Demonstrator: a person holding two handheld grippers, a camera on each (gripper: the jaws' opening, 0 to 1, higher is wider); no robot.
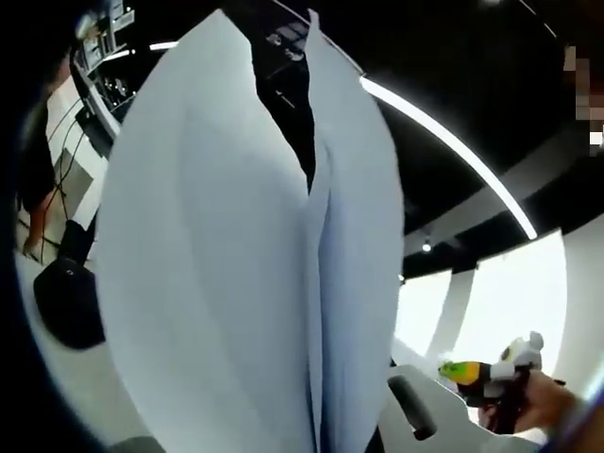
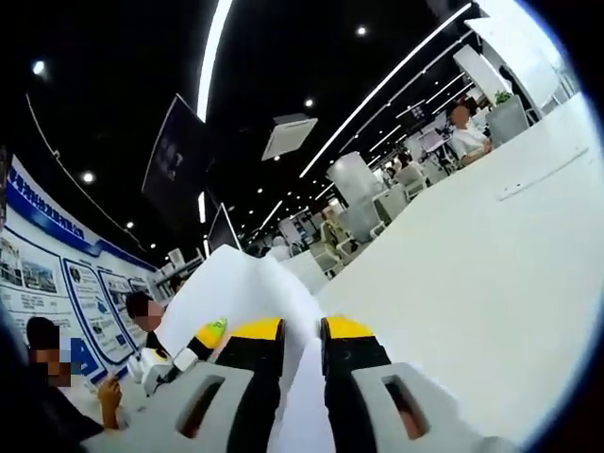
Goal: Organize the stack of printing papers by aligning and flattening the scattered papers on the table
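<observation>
A stack of white printing papers (image 1: 226,264) stands on edge in front of the left gripper view, fanned into two bundles with a dark gap between them at the top. My left gripper (image 1: 321,439) sits at the papers' lower edge; one white jaw body shows, the other is hidden behind the sheets. My right gripper (image 2: 302,330), with yellow-tipped black jaws, is shut on the edge of the papers (image 2: 245,283), which rise ahead of it. In the left gripper view the right gripper (image 1: 472,373) shows low on the right, held by a hand. The left gripper (image 2: 203,342) shows beside the sheets.
The white table (image 2: 472,283) stretches away to the right of the papers. Two people (image 2: 142,311) sit close by on the left, others (image 2: 467,127) at far desks. A black object (image 1: 66,302) lies on the white surface left of the papers.
</observation>
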